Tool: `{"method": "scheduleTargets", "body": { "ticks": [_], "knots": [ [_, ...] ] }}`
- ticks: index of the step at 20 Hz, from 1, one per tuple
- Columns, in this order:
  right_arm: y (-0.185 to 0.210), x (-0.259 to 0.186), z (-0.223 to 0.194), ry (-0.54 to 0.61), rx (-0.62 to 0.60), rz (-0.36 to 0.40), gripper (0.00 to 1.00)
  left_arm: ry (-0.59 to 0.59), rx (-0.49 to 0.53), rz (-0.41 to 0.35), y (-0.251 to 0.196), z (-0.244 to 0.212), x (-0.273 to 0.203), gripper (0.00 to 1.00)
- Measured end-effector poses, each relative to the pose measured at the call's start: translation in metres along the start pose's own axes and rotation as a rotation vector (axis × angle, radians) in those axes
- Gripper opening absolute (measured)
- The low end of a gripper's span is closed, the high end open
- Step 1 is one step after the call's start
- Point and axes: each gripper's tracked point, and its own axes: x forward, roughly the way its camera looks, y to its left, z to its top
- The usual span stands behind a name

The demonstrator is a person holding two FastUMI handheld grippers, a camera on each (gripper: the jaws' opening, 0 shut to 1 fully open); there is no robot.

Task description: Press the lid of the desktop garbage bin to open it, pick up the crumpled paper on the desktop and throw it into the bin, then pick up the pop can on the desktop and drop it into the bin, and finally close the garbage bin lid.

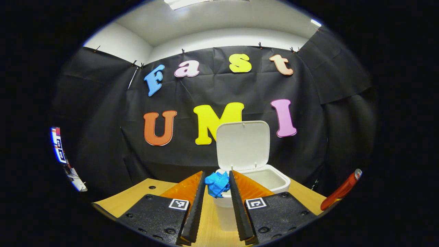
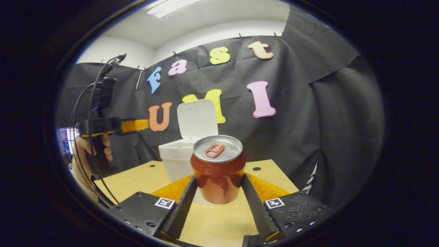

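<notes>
The left gripper (image 1: 217,185) pinches crumpled blue paper (image 1: 217,184) at the open white plastic bin's (image 1: 271,178) nine-o'clock rim. The right gripper (image 2: 219,187) clamps a red aluminium pop can (image 2: 218,168) — upright, off the wooden desktop (image 2: 137,178).

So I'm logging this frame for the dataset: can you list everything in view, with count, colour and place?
Garbage bin: one, white, on the desktop by the wall, lid upright, open.
Crumpled paper: one, blue, gripped in the left tongs at the bin's rim.
Pop can: one, red with silver top, upright between the right tongs.
Desktop: one, light wood.
Hand: one, holding the left tongs' handle, seen in the right gripper view.
</notes>
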Motion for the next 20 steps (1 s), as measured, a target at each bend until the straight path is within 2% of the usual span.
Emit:
{"method": "scheduleTargets", "body": {
  "ticks": [1, 3, 8, 10, 13, 20],
  "knots": [
    [-0.002, 0.001, -0.002, -0.001, 0.001, -0.004, 0.8, -0.029, 0.002, 0.018, -0.002, 0.003, 0.012, 0.46],
    [-0.003, 0.003, -0.005, 0.006, -0.001, -0.002, 0.8, -0.067, -0.006, -0.028, -0.027, 0.007, 0.037, 0.46],
    [-0.01, 0.004, -0.004, 0.003, 0.007, -0.012, 0.8, -0.1, 0.036, -0.083, -0.072, 0.0, 0.092, 0.46],
    [-0.013, 0.004, -0.004, -0.003, 0.006, -0.019, 0.8, -0.068, 0.074, -0.116, -0.093, -0.014, 0.112, 0.46],
    [-0.014, 0.007, -0.005, 0.002, 0.014, -0.02, 0.8, -0.036, 0.142, -0.106, -0.099, -0.029, 0.127, 0.47],
    [-0.015, 0.006, -0.006, 0.003, 0.024, -0.012, 0.8, 0.015, 0.128, -0.066, -0.089, -0.047, 0.134, 0.47]
  ]
}}
